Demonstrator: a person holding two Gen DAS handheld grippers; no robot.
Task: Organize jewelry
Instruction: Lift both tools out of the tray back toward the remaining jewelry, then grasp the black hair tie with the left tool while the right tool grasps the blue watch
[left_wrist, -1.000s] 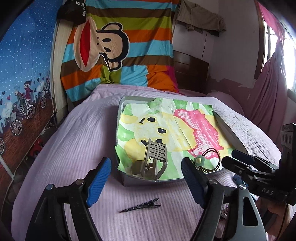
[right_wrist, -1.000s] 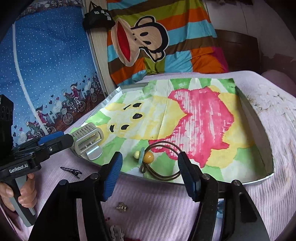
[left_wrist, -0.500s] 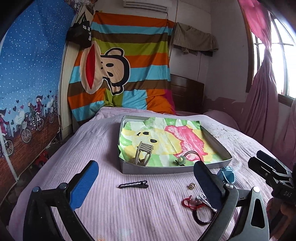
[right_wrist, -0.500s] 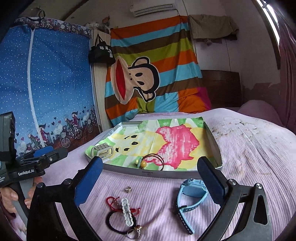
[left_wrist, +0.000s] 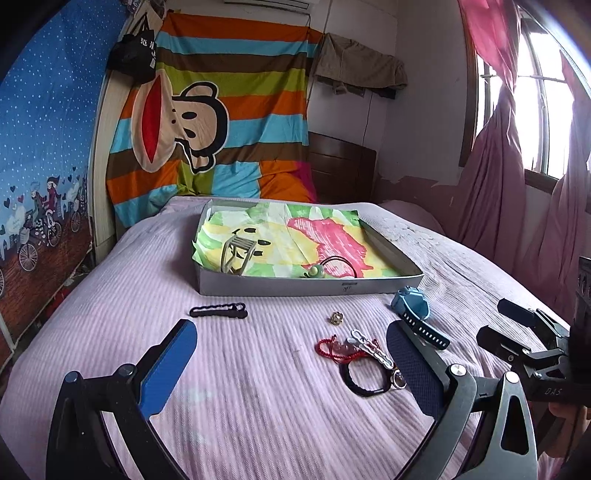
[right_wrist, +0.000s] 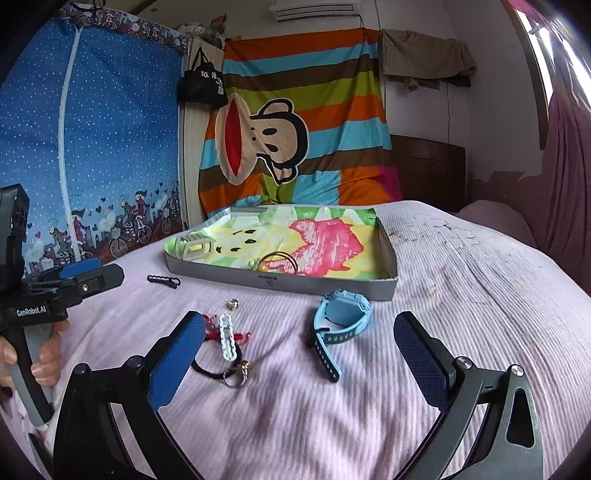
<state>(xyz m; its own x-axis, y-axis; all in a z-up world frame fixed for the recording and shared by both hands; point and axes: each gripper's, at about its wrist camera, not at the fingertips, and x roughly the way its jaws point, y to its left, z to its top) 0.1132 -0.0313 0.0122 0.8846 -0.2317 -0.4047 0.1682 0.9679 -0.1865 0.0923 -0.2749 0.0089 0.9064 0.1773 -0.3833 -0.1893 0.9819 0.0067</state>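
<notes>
A grey tray lined with painted paper lies on the bed. It holds a beige claw clip and a hair tie with a green bead. In front of it lie a black hair clip, a small gold bead, a red string bracelet, a white chain piece, a black band and a blue watch. My left gripper is open and empty, short of the bracelet pile. My right gripper is open and empty, with the watch just ahead.
The pink ribbed bedspread covers the whole bed. A striped monkey blanket hangs behind the tray, a blue zipped wardrobe stands at the left and pink curtains at the right. A hand holds the left gripper's handle.
Both grippers have drawn back from the tray and their jaws have spread wider. The claw clip and hair tie stay in the tray. The loose pieces on the bedspread have come into view.
</notes>
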